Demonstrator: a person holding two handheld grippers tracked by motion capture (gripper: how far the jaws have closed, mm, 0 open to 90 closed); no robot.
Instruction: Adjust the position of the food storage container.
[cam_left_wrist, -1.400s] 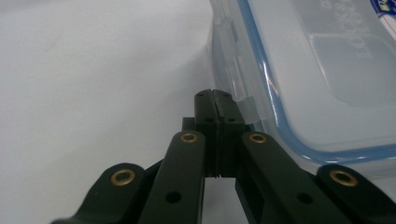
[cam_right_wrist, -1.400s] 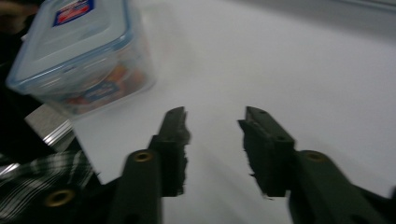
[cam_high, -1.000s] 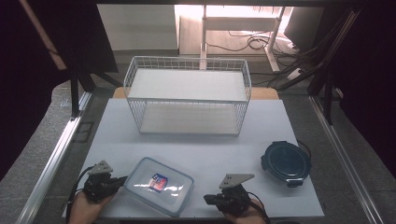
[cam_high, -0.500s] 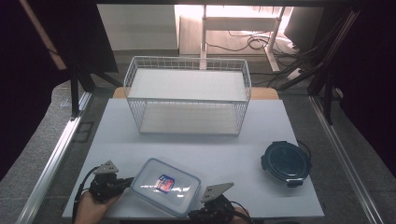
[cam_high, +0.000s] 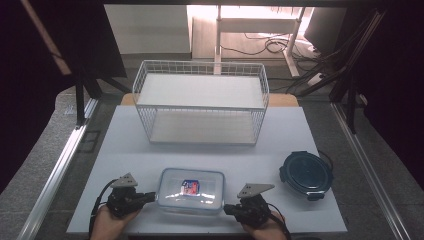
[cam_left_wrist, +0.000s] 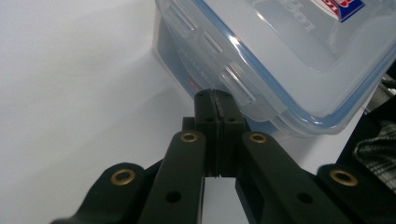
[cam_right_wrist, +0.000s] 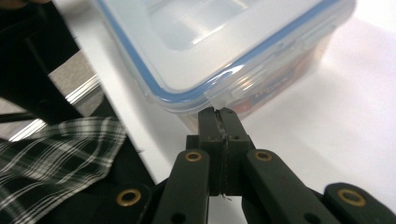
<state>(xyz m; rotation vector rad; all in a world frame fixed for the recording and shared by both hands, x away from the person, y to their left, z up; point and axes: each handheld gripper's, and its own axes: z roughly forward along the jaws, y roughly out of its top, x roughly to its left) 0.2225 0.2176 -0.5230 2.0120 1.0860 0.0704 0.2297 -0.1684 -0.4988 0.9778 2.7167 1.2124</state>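
A clear rectangular food box (cam_high: 191, 190) with a blue-sealed lid and a red-and-blue sticker lies flat near the front edge of the white tabletop (cam_high: 125, 145). My left gripper (cam_high: 151, 196) is shut, its tips against the box's left side. In the left gripper view the closed jaws (cam_left_wrist: 214, 93) touch the box (cam_left_wrist: 280, 60) just under a lid clip. My right gripper (cam_high: 227, 209) is shut at the box's front right corner. In the right gripper view its tips (cam_right_wrist: 217, 112) meet the box (cam_right_wrist: 224, 42) below the lid rim. Nothing sits between either pair of jaws.
A white wire basket (cam_high: 200, 125) stands empty at the back middle of the tabletop. A round dark lidded container (cam_high: 306, 174) sits at the right. Metal rails run along both sides of the table. A plaid sleeve (cam_right_wrist: 56, 158) appears in the right gripper view.
The box has slid a little to the right and turned from tilted to square with the table edge. The left gripper followed it rightwards; the right gripper dipped towards the front edge and came back.
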